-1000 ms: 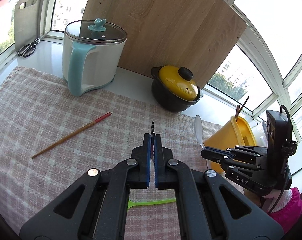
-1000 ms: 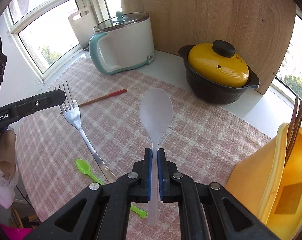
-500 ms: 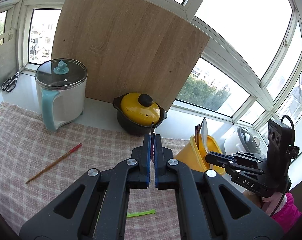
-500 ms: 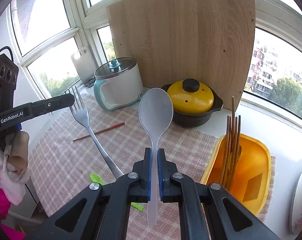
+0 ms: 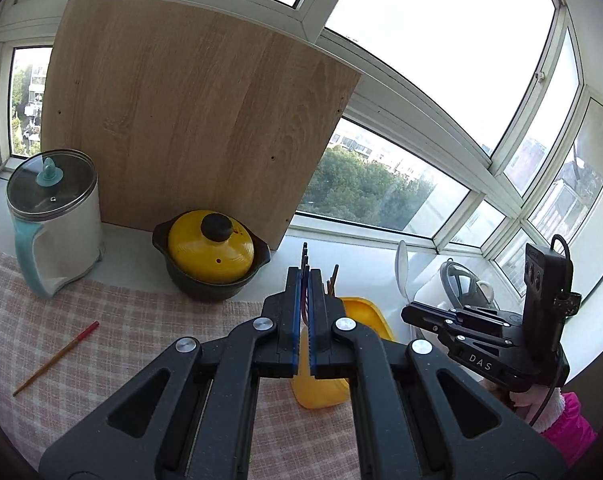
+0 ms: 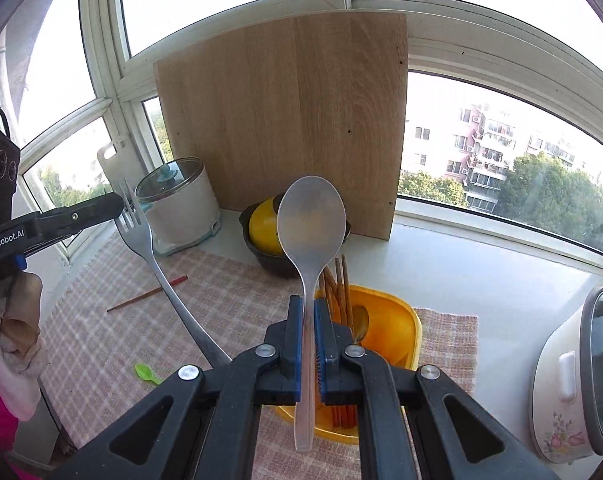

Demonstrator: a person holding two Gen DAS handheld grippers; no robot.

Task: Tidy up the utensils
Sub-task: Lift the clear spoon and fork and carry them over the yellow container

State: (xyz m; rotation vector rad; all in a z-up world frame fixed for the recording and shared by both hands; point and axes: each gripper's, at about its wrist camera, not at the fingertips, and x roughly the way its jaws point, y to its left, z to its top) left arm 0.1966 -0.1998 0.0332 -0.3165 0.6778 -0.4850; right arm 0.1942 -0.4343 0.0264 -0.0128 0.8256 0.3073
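My right gripper (image 6: 308, 306) is shut on a large pale spoon (image 6: 312, 216), bowl up, held above a yellow utensil holder (image 6: 397, 320) that holds several brown chopsticks (image 6: 340, 276). My left gripper (image 5: 304, 278) is shut on a metal fork (image 6: 135, 230), tines up; the fork shows edge-on in the left wrist view (image 5: 304, 256), over the holder's (image 5: 365, 312) left side. The left gripper also shows in the right wrist view (image 6: 119, 208). The right gripper (image 5: 407, 312) shows with the spoon (image 5: 401, 264) at right. A red-tipped chopstick (image 5: 55, 358) and a green plastic spoon (image 6: 145, 373) lie on the checked cloth (image 6: 101, 332).
A yellow-lidded black pot (image 5: 211, 254) and a white kettle with a teal handle (image 5: 53, 220) stand at the back before a leaning wooden board (image 5: 189, 132). A flowered rice cooker (image 6: 577, 376) stands at the far right. Windows surround the counter.
Both grippers have risen and moved right, carrying fork and spoon from low over the cloth to above the yellow holder. The jaws stayed shut.
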